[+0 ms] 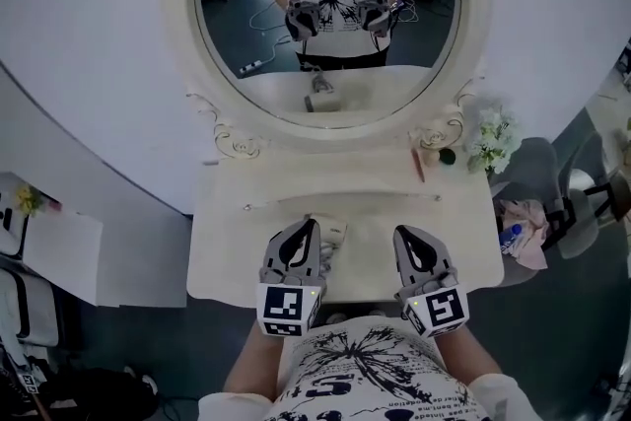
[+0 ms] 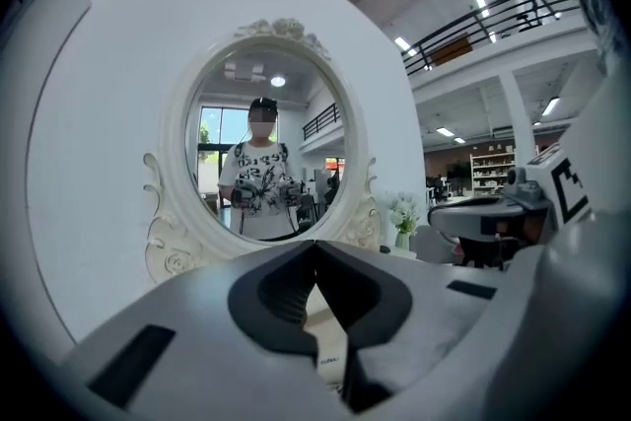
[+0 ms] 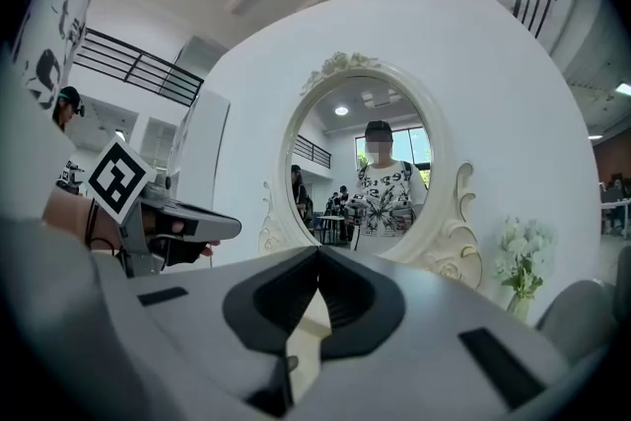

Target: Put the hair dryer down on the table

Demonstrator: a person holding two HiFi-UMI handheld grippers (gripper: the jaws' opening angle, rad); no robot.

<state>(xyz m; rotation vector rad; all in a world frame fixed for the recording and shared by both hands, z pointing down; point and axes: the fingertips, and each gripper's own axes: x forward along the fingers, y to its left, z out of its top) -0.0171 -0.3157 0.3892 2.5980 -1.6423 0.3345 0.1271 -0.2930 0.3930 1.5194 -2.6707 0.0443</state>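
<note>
A white hair dryer (image 1: 333, 234) lies on the cream dressing table (image 1: 232, 256) near its front edge, partly hidden by my left gripper. In the head view the left gripper (image 1: 312, 224) sits just left of the dryer with its jaws shut. In the left gripper view its tips (image 2: 315, 244) meet with nothing between them. A cream surface with small print shows below them. My right gripper (image 1: 402, 234) hovers a little to the right of the dryer, apart from it. Its jaws (image 3: 317, 251) are also shut and hold nothing.
An oval mirror in an ornate cream frame (image 1: 471, 35) stands at the back of the table and reflects the person and both grippers. White flowers (image 1: 493, 141), a reddish stick (image 1: 418, 165) and a small dark object (image 1: 448, 156) sit at the back right. A grey chair with cloth (image 1: 527, 232) stands to the right.
</note>
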